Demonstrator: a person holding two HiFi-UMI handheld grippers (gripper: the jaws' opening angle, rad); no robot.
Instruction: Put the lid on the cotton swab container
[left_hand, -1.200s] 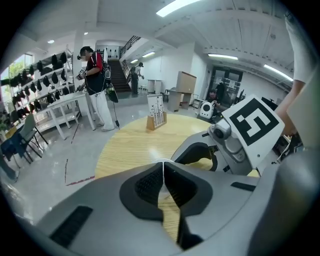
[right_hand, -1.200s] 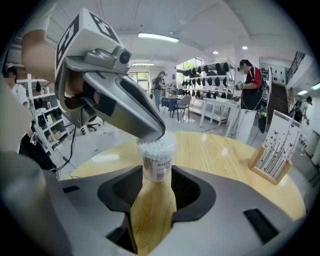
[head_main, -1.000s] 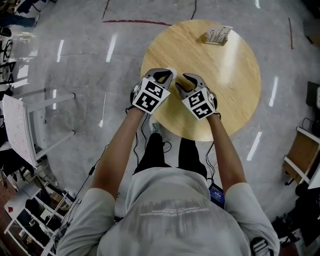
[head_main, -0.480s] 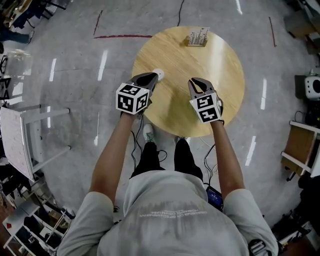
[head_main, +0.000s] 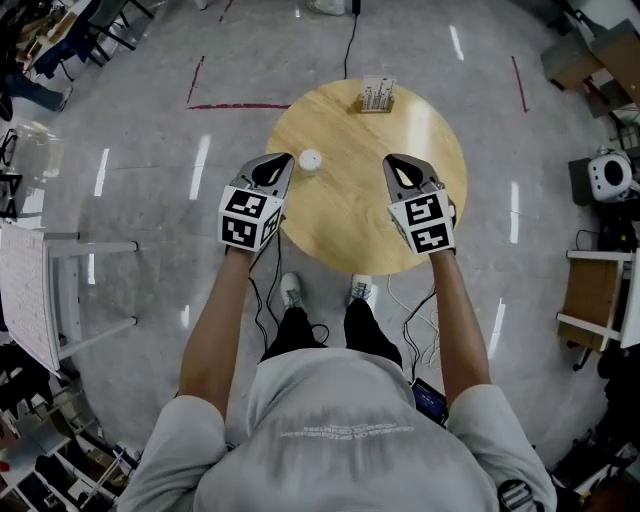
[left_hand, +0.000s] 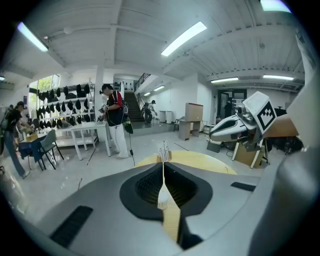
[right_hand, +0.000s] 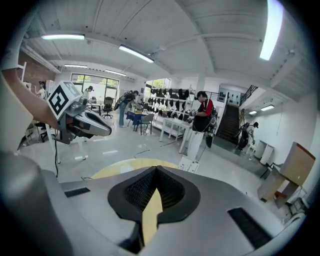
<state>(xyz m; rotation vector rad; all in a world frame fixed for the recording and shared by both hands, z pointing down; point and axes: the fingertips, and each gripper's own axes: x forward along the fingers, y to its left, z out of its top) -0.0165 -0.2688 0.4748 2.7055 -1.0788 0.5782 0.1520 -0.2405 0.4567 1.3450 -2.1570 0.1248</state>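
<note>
A small round container (head_main: 310, 160) was set on the tabletop (head_main: 350, 205), close to its left edge. A box (head_main: 376, 95) was stood at the far edge, well apart from the container and to its right. On the floor beyond the tabletop, a tape line (head_main: 240, 105) was laid to the left, and a cable (head_main: 348, 50) was run away from the far edge. The person's two shoes (head_main: 291, 292) were placed just under the near edge. A low shelf unit (head_main: 590, 295) was stood on the floor well to the right.
</note>
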